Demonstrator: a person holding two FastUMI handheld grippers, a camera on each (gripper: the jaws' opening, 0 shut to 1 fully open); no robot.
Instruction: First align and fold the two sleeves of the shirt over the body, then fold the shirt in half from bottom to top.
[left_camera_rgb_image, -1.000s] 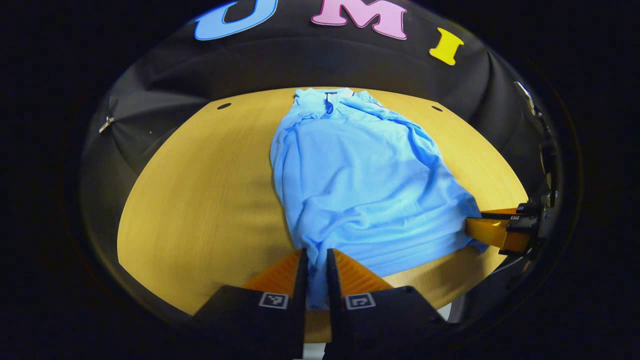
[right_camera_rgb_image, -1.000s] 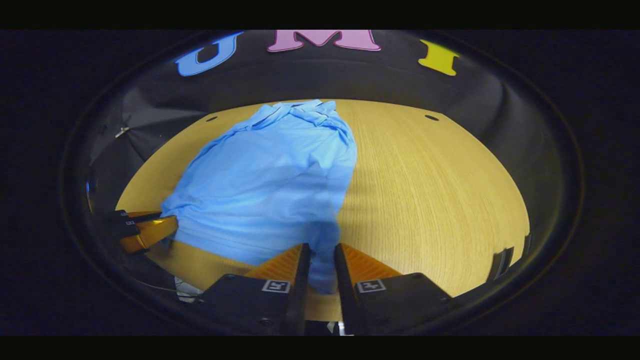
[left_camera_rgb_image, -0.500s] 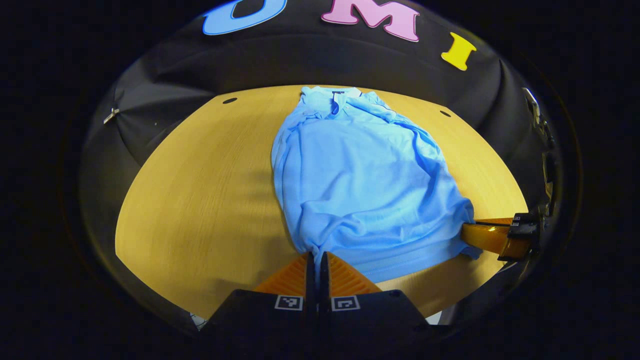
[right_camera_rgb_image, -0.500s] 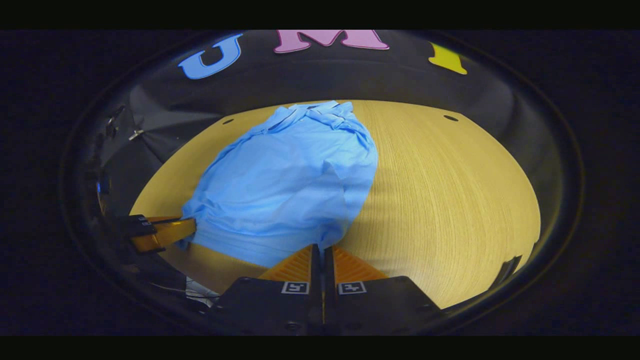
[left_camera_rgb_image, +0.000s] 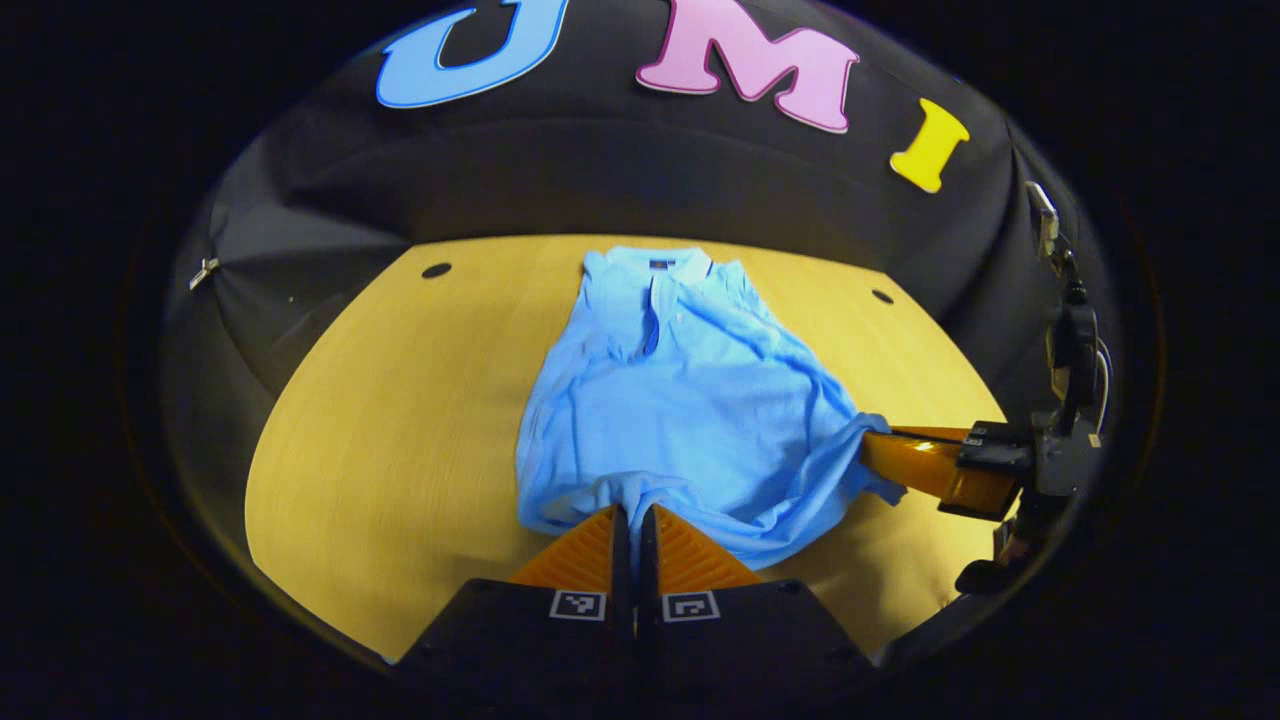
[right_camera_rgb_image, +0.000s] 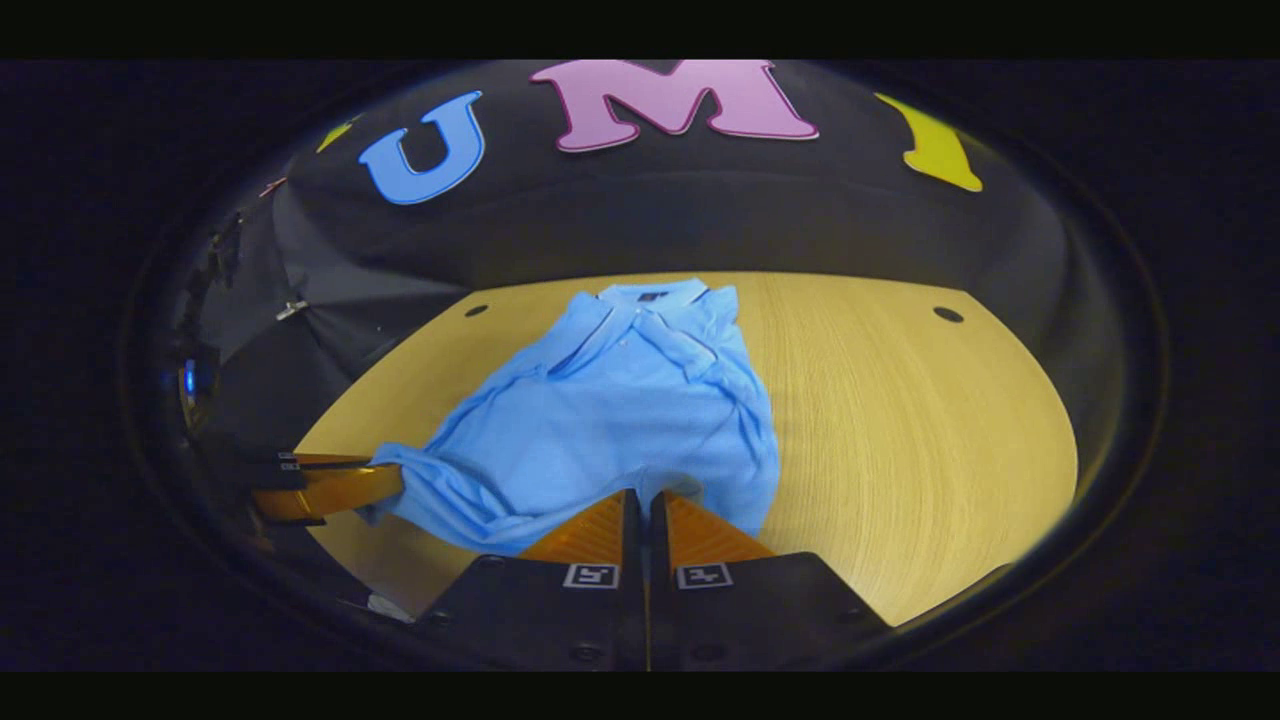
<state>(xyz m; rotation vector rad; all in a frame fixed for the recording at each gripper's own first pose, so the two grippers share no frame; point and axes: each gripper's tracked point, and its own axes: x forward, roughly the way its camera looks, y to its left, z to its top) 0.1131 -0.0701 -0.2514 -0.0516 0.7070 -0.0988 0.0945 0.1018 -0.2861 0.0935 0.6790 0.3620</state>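
both grippers' fingers (left_camera_rgb_image: 610, 535) clenched on shirt (left_camera_rgb_image: 680, 400) hem corners, left gripper (left_camera_rgb_image: 634, 520), right gripper (right_camera_rgb_image: 645, 505), above surface (left_camera_rgb_image: 400, 420)

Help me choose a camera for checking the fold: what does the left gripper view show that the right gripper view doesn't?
Left gripper view: the right gripper seen side-on, shut on a lifted hem corner of the shirt.
Right gripper view: the left gripper side-on, shut on the other hem corner.
Both: the blue shirt on the wooden table, collar at the far end, near hem pinched between that view's own fingers.
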